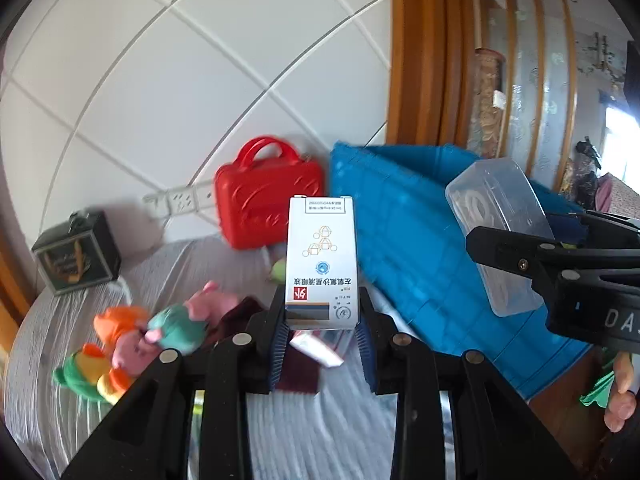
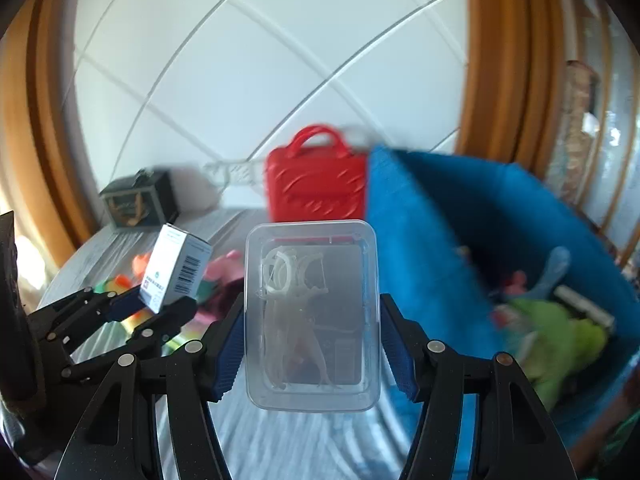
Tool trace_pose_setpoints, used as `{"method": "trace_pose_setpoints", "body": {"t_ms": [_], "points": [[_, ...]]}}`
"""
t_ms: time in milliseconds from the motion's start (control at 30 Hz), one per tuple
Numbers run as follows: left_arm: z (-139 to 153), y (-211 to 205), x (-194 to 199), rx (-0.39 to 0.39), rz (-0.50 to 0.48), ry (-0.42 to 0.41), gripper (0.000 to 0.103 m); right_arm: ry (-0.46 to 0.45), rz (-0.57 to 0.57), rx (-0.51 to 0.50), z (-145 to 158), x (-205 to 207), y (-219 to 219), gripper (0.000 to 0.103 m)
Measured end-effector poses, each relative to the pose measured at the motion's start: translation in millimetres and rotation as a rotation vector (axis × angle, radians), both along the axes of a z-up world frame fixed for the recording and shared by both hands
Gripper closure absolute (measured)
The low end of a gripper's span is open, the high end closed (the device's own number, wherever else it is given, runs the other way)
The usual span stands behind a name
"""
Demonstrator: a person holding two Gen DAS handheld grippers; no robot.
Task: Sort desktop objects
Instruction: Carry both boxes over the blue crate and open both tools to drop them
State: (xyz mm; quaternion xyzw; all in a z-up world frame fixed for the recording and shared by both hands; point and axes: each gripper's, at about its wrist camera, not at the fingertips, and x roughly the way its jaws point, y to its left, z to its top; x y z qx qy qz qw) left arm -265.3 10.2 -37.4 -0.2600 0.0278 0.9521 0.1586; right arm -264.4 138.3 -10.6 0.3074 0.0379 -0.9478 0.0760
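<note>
My left gripper is shut on a white medicine box, held upright above the grey table. The same box and the left gripper show at the left of the right wrist view. My right gripper is shut on a clear plastic box with white floss picks inside. That clear box also appears at the right of the left wrist view, over the blue bin. The blue bin stands to the right and holds soft toys.
A red toy suitcase stands against the white tiled wall. A dark green box sits at the far left. Plush toys, a dark red cloth and a small tube lie on the table. A hand shows at lower right.
</note>
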Motion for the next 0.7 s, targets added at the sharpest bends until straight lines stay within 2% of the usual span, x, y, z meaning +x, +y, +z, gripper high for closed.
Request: {"method": "trace_pose_setpoints", "body": {"t_ms": [167,300,467,700], "points": [[35,73,-5,0.05,-0.065,0.058,0.072,0.051,-0.072,0.017,23,-1,80,0.042],[49,152,-12,0.067,-0.119,0.032,0.072,0.036,-0.122,0.044,26,-14,160,0.042],[42,247,-5,0.045,-0.182,-0.042,0.072,-0.022,-0.159,0.067,5,-27,251,0.042],[18,345,4,-0.012,-0.199,-0.155,0.072,-0.087,-0.127,0.077,-23,-35,318,0.042]]}}
